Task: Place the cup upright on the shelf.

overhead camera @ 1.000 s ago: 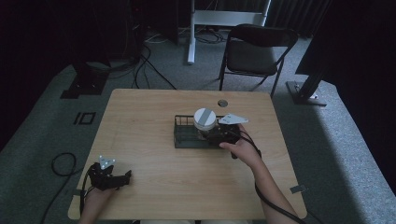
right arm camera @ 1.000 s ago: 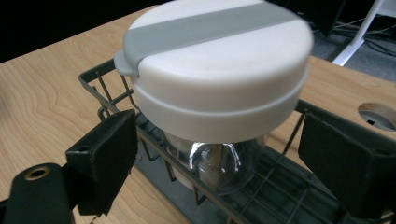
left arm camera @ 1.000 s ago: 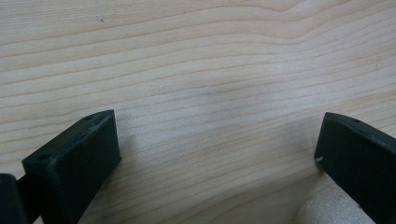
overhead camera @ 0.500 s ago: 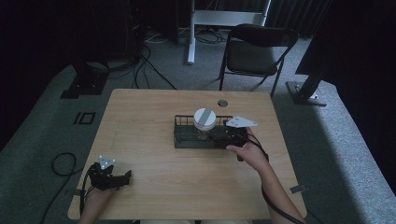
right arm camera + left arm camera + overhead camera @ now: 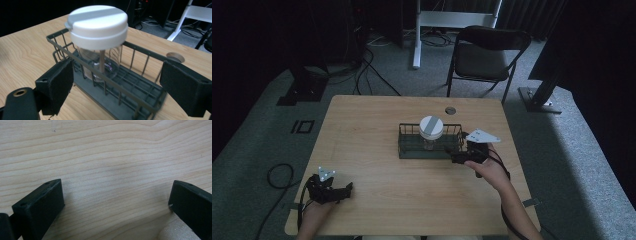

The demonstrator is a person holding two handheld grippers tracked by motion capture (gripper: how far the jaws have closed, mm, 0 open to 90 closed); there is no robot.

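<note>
Right hand-held gripper, jaws spread, faces the white-lidded jar standing in the wire basket; left hand-held gripper likewise spread.

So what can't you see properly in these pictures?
- The jar: in the right gripper view, the wire basket bars cross its clear body, so whether anything is inside is unclear.
- The pale thing by the left tongs: cut off by the bottom edge of the left gripper view.
- The right tongs: too small and dark in the high view to judge their gap.
</note>
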